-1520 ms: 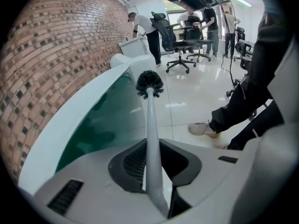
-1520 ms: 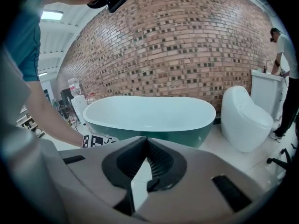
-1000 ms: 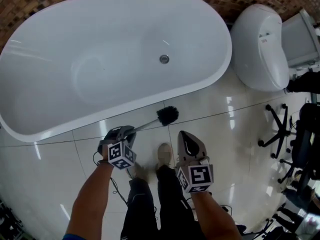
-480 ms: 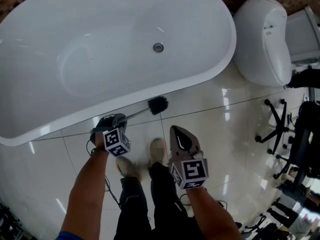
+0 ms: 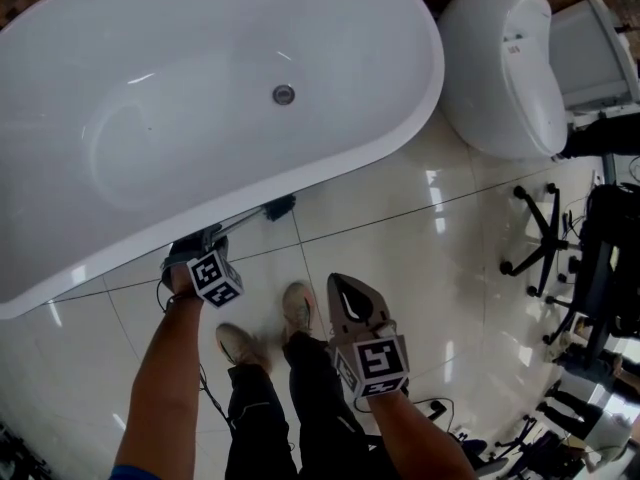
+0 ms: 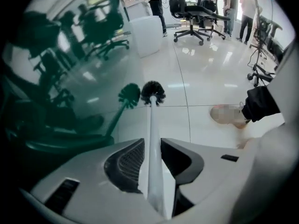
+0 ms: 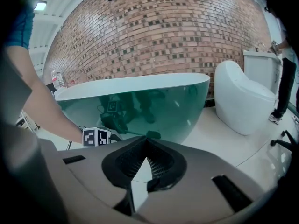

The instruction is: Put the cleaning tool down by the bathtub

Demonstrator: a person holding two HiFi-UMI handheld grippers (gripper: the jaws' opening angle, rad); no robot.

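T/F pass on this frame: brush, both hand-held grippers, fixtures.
1. The brush has its bristle head beside the outer wall of the bathtub, not inside it. True.
2. The left hand-held gripper is empty. False: the brush runs between its jaws, which have just been opening.
3. The right hand-held gripper holds a sponge. False: its jaw tips meet with nothing between them.
4. A white toilet stands past one end of the bathtub. True.
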